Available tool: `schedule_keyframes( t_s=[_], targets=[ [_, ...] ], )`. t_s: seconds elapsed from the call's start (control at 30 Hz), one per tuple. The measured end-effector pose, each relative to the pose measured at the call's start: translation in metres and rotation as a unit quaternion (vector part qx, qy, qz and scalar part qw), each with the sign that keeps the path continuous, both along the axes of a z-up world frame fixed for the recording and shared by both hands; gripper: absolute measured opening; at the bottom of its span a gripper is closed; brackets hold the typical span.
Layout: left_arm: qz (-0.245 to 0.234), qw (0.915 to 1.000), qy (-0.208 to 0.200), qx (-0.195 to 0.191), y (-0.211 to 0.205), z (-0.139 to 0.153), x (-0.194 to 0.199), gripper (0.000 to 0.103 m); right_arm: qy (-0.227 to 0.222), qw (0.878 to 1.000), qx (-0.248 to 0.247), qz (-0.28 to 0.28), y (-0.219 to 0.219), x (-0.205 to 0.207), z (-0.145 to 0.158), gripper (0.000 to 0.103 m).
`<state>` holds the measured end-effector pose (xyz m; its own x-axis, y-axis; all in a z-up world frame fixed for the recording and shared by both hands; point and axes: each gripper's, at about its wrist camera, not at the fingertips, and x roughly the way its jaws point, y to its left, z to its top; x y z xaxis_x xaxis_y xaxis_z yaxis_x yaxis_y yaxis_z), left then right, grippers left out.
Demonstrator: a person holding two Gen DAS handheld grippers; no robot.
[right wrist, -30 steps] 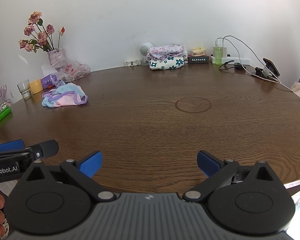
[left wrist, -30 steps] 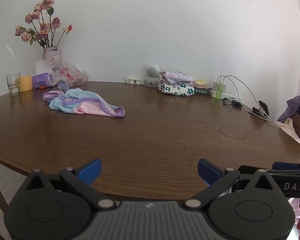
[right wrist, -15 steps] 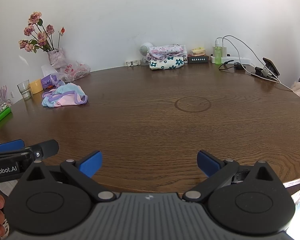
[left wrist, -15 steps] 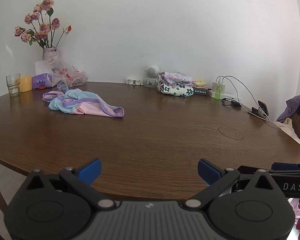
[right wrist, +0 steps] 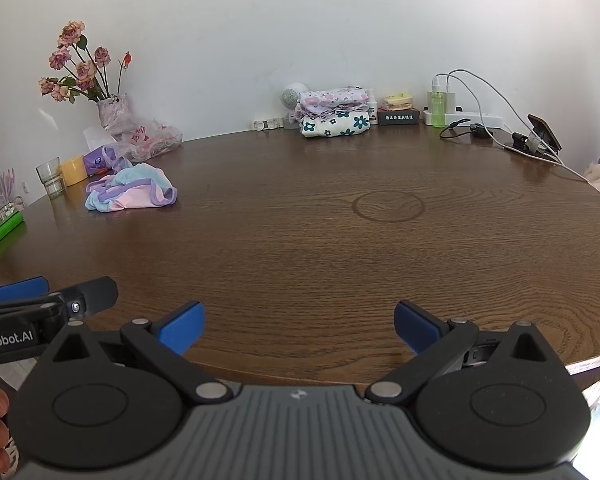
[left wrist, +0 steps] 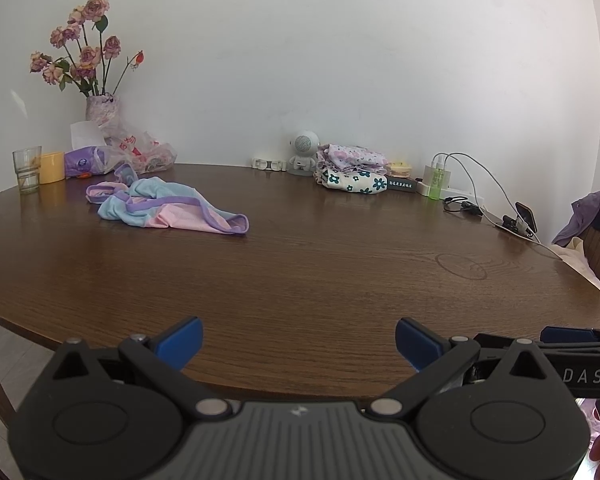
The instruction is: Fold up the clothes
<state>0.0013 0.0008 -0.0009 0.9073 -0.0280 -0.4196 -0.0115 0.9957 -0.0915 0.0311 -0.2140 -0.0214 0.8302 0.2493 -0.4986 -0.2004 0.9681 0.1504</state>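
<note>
Far left on the worktop [left wrist: 300, 264], a glass [left wrist: 27, 169] and a yellow cup [left wrist: 52, 167] stand side by side, with a vase of roses [left wrist: 100, 110] behind them by the wall. Just right of those lies the garment [left wrist: 164, 208], a crumpled heap of blue, pink and purple, flat on the wood and well apart from both tools. The left gripper [left wrist: 299, 338] hangs at the near edge, jaws spread wide and holding nothing; the garment sits ahead of it and off to its left. Further right, the right gripper [right wrist: 298, 326] also hovers at the near edge, jaws wide apart and empty, with the garment far ahead on its left side [right wrist: 130, 192]. At the back, a folded stack [right wrist: 334, 114] rests by the wall, then a green bottle [right wrist: 437, 109], and cables [right wrist: 492, 100] trailing right.
</note>
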Motion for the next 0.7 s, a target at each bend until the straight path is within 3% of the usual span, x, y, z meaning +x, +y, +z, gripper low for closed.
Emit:
schedule_keyframes(
  t_s=[0.7],
  targets=[
    [0.005, 1.0, -0.002, -0.004, 0.0053, -0.0012, 0.0003, 0.103, 0.003, 1.0, -0.004, 0.011, 0.0054, 0.0012, 0.0008, 0.103]
  ],
)
